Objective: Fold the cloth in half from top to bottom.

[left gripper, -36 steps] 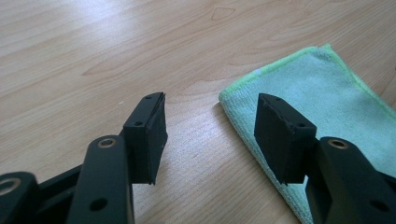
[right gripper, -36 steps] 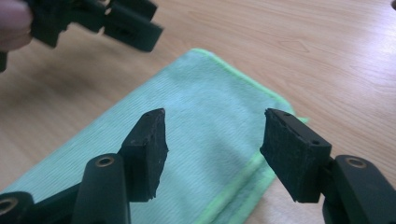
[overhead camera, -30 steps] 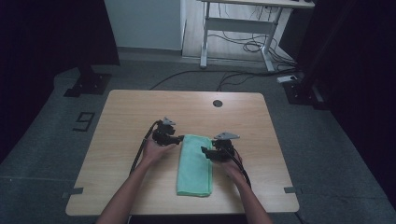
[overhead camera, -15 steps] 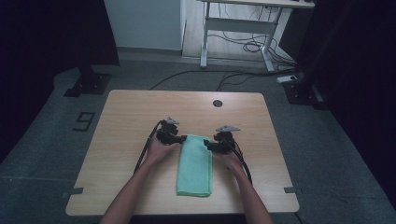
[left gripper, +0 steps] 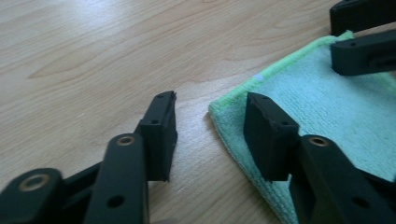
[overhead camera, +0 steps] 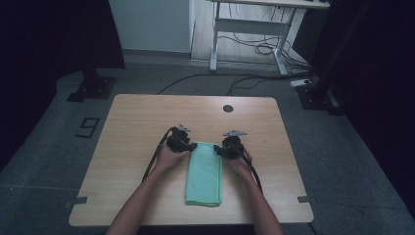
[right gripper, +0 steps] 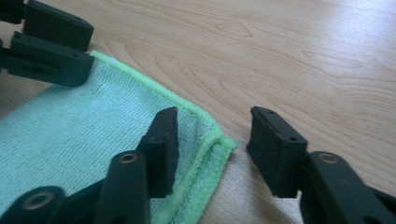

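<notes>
— Both grippers sit low at the far end of the cloth [overhead camera: 204,174], one at each far corner. From above, the left gripper [overhead camera: 188,146] is at the cloth's left corner, the right gripper [overhead camera: 219,149] at its right, but the jaws are too small up there to read.

— And close up?

— The left gripper view settles it for the left gripper [left gripper: 210,135]: jaws wide apart, holding nothing. One jaw is over bare table [left gripper: 102,51], the other over the cloth [left gripper: 336,107], with the green hemmed corner lying in the gap between them. I can't tell whether the jaw tips rest on anything.

— The other one?

— Much the same, mirrored. In the right gripper view the right gripper [right gripper: 212,140] is just as wide open and empty; its left jaw is above the cloth [right gripper: 84,135], its right jaw above the table [right gripper: 303,56], the doubled hem of the corner between. That view also shows the cloth is folded, with two edges stacked at the corner. Each close view catches the other gripper's jaws at the far corner.

— Where's the cloth itself?

— Lying flat, long and narrow, near the table's [overhead camera: 147,122] front edge, about mid-width, between the two hands.
</notes>
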Available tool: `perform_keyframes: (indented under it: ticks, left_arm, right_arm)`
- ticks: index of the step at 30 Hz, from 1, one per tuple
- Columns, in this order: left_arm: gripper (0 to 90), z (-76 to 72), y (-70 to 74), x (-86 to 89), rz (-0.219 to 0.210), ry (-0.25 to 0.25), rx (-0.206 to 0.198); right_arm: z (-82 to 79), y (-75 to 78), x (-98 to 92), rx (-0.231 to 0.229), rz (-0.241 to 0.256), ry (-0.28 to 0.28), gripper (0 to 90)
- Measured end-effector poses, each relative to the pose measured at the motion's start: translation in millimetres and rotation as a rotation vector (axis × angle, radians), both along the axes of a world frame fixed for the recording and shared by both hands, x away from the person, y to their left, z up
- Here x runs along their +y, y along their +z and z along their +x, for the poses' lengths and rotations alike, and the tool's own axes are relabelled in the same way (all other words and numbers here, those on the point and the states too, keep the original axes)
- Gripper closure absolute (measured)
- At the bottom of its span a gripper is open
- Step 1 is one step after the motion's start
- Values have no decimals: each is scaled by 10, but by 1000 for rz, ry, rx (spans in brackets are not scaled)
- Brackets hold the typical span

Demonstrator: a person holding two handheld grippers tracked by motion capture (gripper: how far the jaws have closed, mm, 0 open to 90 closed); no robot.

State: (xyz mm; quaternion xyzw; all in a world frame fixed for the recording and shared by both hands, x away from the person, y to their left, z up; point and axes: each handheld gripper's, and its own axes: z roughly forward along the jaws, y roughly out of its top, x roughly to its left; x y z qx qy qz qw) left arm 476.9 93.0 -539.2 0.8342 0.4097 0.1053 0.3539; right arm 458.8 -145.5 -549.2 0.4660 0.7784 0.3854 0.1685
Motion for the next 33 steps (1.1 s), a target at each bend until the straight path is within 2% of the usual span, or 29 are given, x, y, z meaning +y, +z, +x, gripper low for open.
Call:
perform_keyframes:
  ticks: [3,7,12,18,26,32,33]
  left_arm:
    - [646,-21,1,-32,12,-27,-8]
    - [750,-23,-4,-60,-1,-40,1]
    - [860,-37,11,-61,-1,-59,-7]
    - [877,-78,85,-28,-20,-72,-34]
    - [879,-114,294,-18,-38,-66,-95]
    - [878,-72,395,-4,-53,-53,-121]
    - [878,-67,422,1,-55,-53,-128]
  right_arm:
    - [1,6,-1,7,2,11,653]
    - [14,12,9,15,3,30,742]
    - [39,8,-38,32,47,39,827]
    - [7,79,-73,14,74,60,850]
    - [-36,274,-112,-66,100,76,851]
    - [6,381,-109,-101,108,77,851]
    - [7,403,-109,-119,113,75,851]
